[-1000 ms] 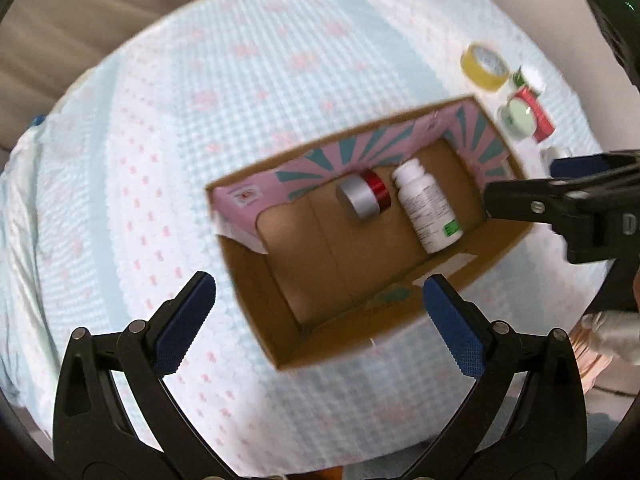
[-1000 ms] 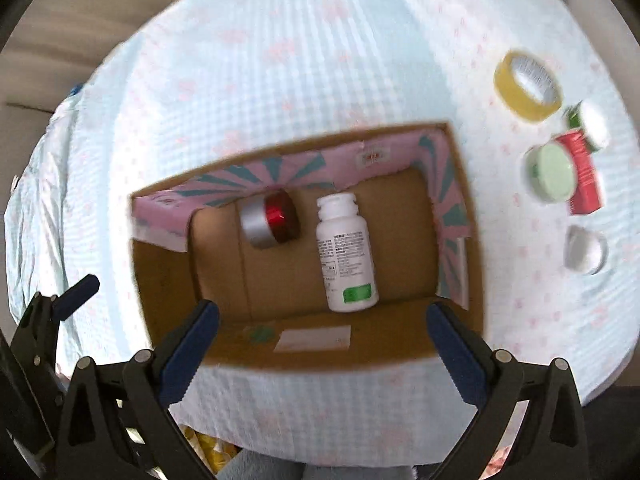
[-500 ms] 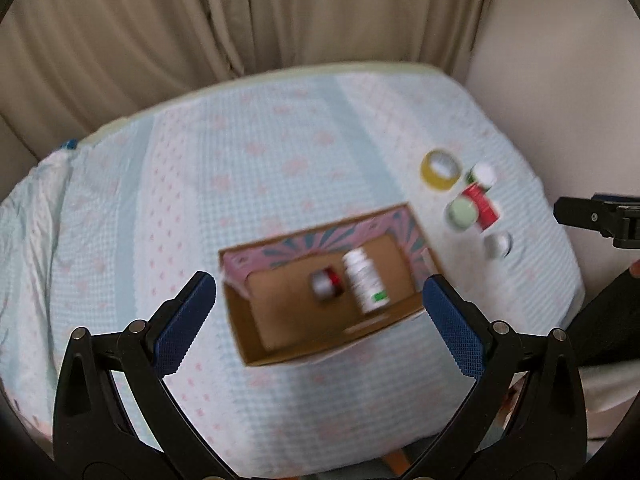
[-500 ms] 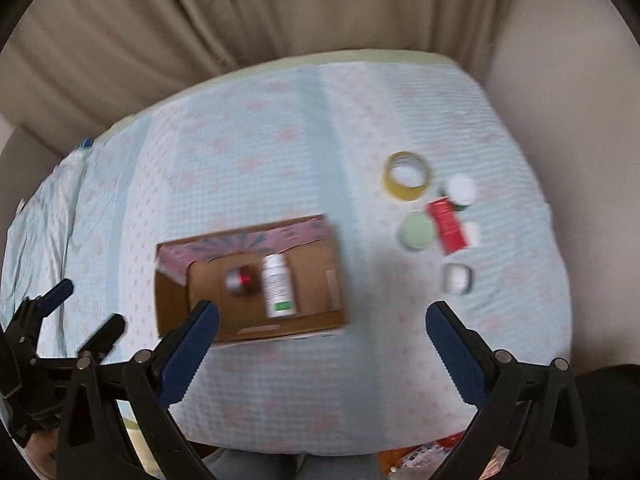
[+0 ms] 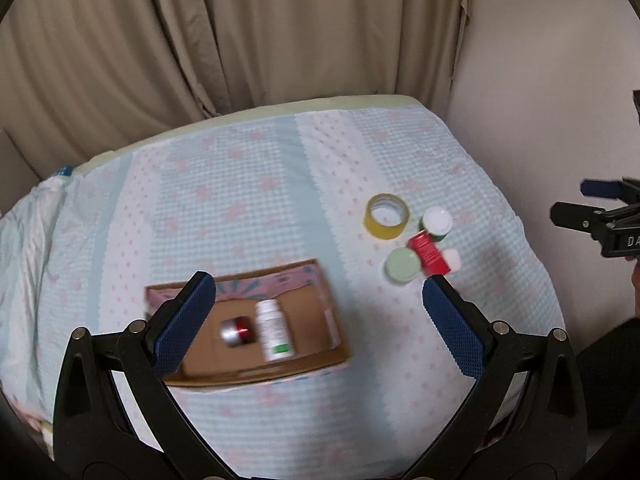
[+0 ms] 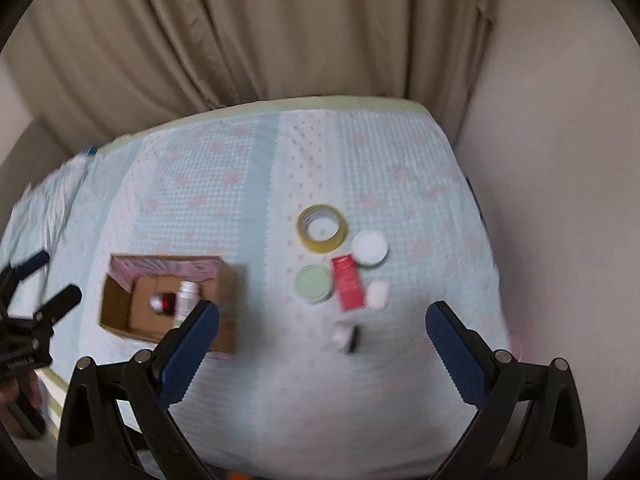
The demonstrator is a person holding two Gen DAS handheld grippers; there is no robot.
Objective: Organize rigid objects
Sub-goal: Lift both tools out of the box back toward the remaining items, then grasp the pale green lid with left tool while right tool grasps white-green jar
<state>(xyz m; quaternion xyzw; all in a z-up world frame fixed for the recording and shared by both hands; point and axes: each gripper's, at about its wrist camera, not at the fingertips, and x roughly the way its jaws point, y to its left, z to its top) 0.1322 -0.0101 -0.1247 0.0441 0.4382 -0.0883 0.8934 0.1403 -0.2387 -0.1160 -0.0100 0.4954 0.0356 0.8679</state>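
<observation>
A table covered with a pale blue and white quilted cloth (image 5: 248,200) dotted with pink is seen from above, with beige curtains (image 5: 200,40) hung along its far side and a plain cream wall (image 5: 540,80) at the right. Toward the near left of the cloth an open cardboard box (image 5: 316,320) is set; a white bottle (image 5: 274,330) is laid on its side inside, with a small silver-and-red can (image 5: 237,331) just beside it on the left. Farther right, a yellow tape roll (image 5: 386,216), a white-lidded green jar (image 5: 437,221), a pale green lid (image 5: 402,266), a red box (image 5: 429,251) and a small white item (image 5: 454,259) are clustered closely. Both the left gripper (image 5: 318,322) and the right gripper (image 6: 322,338) are held above the table, fingers spread wide with nothing between them.
</observation>
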